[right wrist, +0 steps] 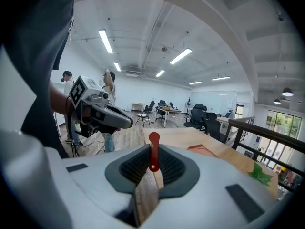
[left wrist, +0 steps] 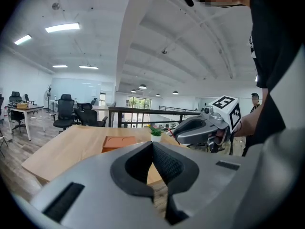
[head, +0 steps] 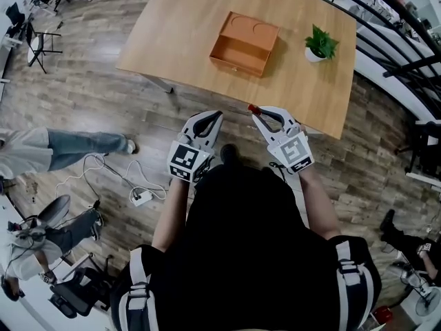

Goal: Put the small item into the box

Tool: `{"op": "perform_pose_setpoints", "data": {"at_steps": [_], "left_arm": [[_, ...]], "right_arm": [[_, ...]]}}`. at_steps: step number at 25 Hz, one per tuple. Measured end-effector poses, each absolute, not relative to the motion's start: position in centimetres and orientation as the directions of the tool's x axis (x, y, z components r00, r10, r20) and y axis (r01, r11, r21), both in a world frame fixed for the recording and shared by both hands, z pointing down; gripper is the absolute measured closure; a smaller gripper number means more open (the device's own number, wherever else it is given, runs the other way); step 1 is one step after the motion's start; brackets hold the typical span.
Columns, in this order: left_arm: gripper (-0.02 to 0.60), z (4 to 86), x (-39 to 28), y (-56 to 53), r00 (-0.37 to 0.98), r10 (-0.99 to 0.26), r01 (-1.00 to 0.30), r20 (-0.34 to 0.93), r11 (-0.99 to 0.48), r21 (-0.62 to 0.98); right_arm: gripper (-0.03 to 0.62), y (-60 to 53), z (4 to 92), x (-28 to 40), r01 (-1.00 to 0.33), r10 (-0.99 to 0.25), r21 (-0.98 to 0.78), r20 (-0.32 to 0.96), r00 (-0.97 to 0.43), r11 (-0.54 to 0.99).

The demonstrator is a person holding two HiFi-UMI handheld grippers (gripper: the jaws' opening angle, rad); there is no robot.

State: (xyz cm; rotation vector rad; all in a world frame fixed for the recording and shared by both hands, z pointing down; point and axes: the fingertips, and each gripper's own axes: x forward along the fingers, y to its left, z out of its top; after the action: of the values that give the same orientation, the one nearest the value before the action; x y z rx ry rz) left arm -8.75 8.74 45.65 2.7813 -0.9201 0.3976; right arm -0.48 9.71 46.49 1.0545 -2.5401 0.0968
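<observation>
An open orange wooden box (head: 244,43) lies on the light wooden table (head: 179,26), far from both grippers. In the head view my right gripper (head: 256,110) hovers at the table's near edge, shut on a small red item (head: 253,107) that sticks out past its tips. The right gripper view shows that red item (right wrist: 153,152) upright between the pads, with the box (right wrist: 207,150) ahead to the right. My left gripper (head: 215,115) is beside it, over the floor just short of the table, jaws shut with nothing in them. The left gripper view has the box (left wrist: 119,143) ahead.
A small potted plant (head: 320,43) stands on the table to the right of the box. On the floor at the left lie a cable and power strip (head: 141,197), with people's legs (head: 83,147) and office chairs (head: 38,43) nearby. A railing (head: 400,40) runs behind the table.
</observation>
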Motion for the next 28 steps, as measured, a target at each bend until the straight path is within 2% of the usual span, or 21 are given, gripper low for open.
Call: {"op": "perform_pose_setpoints", "data": {"at_steps": [14, 28], "left_arm": [[0.56, 46.0, -13.8, 7.2, 0.789, -0.538, -0.586, 0.298, -0.805, 0.097], [0.56, 46.6, -14.4, 7.7, 0.794, -0.538, -0.587, 0.285, -0.8, 0.127]], "right_arm": [[0.526, 7.8, 46.4, -5.6, -0.708, -0.689, 0.107, 0.37, -0.624, 0.699], [0.526, 8.5, 46.8, -5.7, -0.712, -0.688, 0.113, 0.4, -0.606, 0.693]]}}
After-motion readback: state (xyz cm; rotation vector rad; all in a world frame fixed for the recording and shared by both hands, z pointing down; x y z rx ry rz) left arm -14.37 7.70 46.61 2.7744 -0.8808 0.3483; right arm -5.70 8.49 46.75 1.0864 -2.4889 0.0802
